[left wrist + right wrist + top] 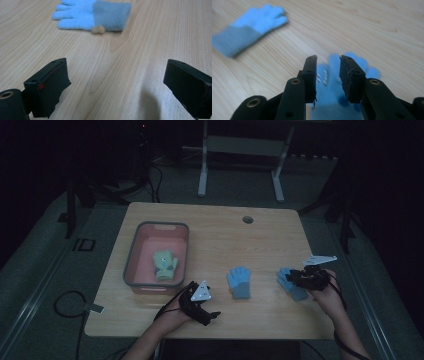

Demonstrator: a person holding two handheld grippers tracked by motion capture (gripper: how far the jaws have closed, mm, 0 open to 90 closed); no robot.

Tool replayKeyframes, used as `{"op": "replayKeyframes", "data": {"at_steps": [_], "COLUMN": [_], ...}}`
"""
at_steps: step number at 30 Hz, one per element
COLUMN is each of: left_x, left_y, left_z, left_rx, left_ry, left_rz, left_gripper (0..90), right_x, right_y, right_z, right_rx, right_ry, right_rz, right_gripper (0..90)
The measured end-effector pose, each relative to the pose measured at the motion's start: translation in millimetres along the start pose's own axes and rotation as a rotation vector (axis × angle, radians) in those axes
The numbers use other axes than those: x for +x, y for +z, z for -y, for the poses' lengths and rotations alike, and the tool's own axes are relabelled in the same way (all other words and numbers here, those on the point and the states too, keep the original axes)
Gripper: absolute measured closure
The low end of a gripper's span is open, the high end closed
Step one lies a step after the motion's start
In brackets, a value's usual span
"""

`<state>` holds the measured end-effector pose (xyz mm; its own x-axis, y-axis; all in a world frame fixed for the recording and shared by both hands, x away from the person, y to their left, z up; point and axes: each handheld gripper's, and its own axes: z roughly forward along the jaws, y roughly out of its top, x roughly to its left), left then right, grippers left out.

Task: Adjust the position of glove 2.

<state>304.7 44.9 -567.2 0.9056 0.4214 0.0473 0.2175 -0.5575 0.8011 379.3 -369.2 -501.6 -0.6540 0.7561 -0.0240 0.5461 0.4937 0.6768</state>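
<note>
blue gloves (239, 282): 2 | green glove (165, 265): 1 | bin (133, 255): 1 | table (225, 235): 1

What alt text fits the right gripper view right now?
The right gripper hovers over a blue glove on the wooden table, jaws narrowly apart with nothing pinched. A second blue glove lies farther off, upper left.

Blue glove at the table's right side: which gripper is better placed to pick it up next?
Probably the right gripper: it hangs directly over that blue glove, jaws partly open above it. The left gripper rests open near the front edge, far from it.
</note>
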Motion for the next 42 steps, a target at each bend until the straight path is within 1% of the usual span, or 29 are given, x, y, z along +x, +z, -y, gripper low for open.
{"op": "replayKeyframes", "data": {"at_steps": [4,6,7,9,10,12,13,14,16,18,20,21,22,24,28,30,31,32,34,35,37,40,42], "left_x": [0.0,-0.1,0.1,0.1,0.1,0.0,-0.1,0.1,0.3,0.2,0.1,0.2,0.4,0.5,-0.4,-0.4,-0.5,-0.4,-0.2,-0.4,-0.6,-1.4,-0.9], "left_y": [0.0,0.1,0.2,0.3,0.4,0.5,0.5,0.4,0.5,0.8,0.7,0.6,0.6,0.7,0.9,1.0,1.1,1.2,1.5,1.5,1.4,1.5,1.4], "left_z": [0.0,0.1,0.1,0.1,0.1,0.0,0.0,-0.1,0.4,0.4,0.2,0.2,0.4,0.3,-0.1,-0.1,-0.2,-0.2,-0.3,-0.4,-0.6,-0.3,-0.5], "left_rx": [-0.001,0.0,0.001,0.0,0.001,0.008,0.005,0.005,0.001,0.004,0.001,-0.001,-0.001,-0.001,-0.002,0.0,-0.002,-0.002,0.002,0.004,0.003,0.002,0.006], "left_ry": [0.001,0.0,-0.001,-0.002,-0.005,0.0,-0.001,-0.001,-0.005,-0.001,-0.002,-0.004,-0.005,-0.006,-0.003,-0.002,-0.004,-0.005,-0.002,0.0,-0.001,0.001,-0.002], "left_rz": [0.0,0.0,-0.001,0.0,0.003,0.003,0.003,0.003,0.004,0.002,0.004,0.002,0.002,0.001,-0.001,-0.004,-0.004,-0.004,-0.004,-0.005,-0.004,-0.002,-0.004], "left_gripper": [6.4,6.4,6.4,6.4,6.4,6.4,6.4,6.4,6.4,6.4,6.4,6.4,6.4,6.4,6.4,6.4,6.4,6.4,6.4,6.4,6.4,6.4,6.4], "right_x": [-11.1,-15.2,-17.3,-20.1,-20.3,-21.1,-20.7,-20.3,-18.4,-15.7,-12.2,-10.0,-8.5,-7.1,-7.2,-5.1,-3.4,-0.9,2.9,5.3,10.3,20.4,25.2], "right_y": [2.4,5.2,7.0,10.9,13.3,18.9,20.4,20.5,21.0,21.6,21.8,22.2,22.6,23.0,21.8,17.9,14.5,10.5,1.7,-2.4,-8.9,-18.2,-22.7], "right_z": [11.2,16.0,18.7,24.2,26.7,31.7,33.7,34.6,36.0,36.9,36.3,35.6,34.7,33.7,33.6,29.9,26.7,22.8,14.0,9.2,1.5,-9.2,-13.1], "right_rx": [0.028,0.042,0.045,0.043,0.049,0.064,0.052,0.045,0.037,0.033,0.039,0.045,0.05,0.055,0.05,0.047,0.033,0.019,-0.026,-0.039,-0.056,-0.07,-0.08], "right_ry": [-0.011,-0.004,-0.004,0.008,0.011,0.026,0.037,0.04,0.028,0.013,-0.012,-0.021,-0.015,0.004,0.09,0.122,0.137,0.147,0.185,0.201,0.222,0.254,0.279], "right_rz": [0.016,0.01,0.018,-0.009,-0.004,-0.011,-0.015,-0.013,0.005,0.024,0.048,0.068,0.076,0.086,0.091,0.113,0.117,0.132,0.142,0.153,0.178,0.233,0.251], "right_gripper": [65.2,65.1,65.1,64.6,64.4,62.7,62.9,63.7,66.2,71.9,80.3,82.2,83.5,84.7,85.8,86.2,86.3,86.4,86.5,86.5,86.5,86.5,86.5]}}
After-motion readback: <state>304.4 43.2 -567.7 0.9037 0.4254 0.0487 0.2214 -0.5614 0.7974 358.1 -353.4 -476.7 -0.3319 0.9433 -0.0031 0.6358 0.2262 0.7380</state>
